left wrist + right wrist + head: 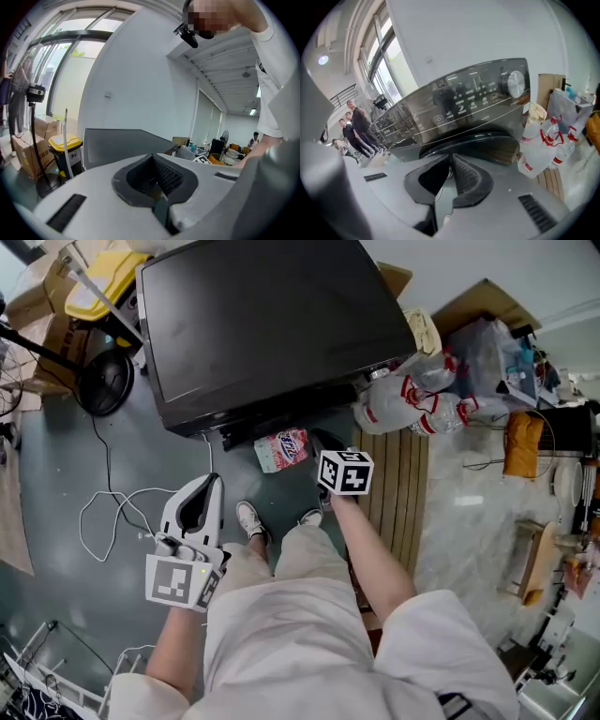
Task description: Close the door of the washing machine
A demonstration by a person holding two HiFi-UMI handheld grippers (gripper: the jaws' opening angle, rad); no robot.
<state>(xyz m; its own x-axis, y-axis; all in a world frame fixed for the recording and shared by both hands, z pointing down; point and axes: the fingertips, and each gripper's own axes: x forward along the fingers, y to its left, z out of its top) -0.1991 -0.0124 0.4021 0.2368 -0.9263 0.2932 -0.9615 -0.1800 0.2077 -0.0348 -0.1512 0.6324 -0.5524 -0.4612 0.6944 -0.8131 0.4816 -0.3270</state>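
Note:
The washing machine [272,324] is a dark box right in front of my feet. In the right gripper view its control panel [478,101] with a round knob [515,83] fills the middle, and the round door [473,140] below it seems to lie flat against the front. My right gripper [451,158] points down at that door, jaws together with nothing between them; in the head view only its marker cube [345,472] shows. My left gripper [214,482] hangs off the machine's left front corner, also shut and empty [152,157], aimed across the machine's top.
A pink detergent pouch [281,448] lies on the floor by the machine's front. Bundled plastic bottles [422,399] and a wooden slat platform [398,484] are to the right. A white cable [112,512], a fan [105,381] and a yellow-lidded bin [103,282] are to the left.

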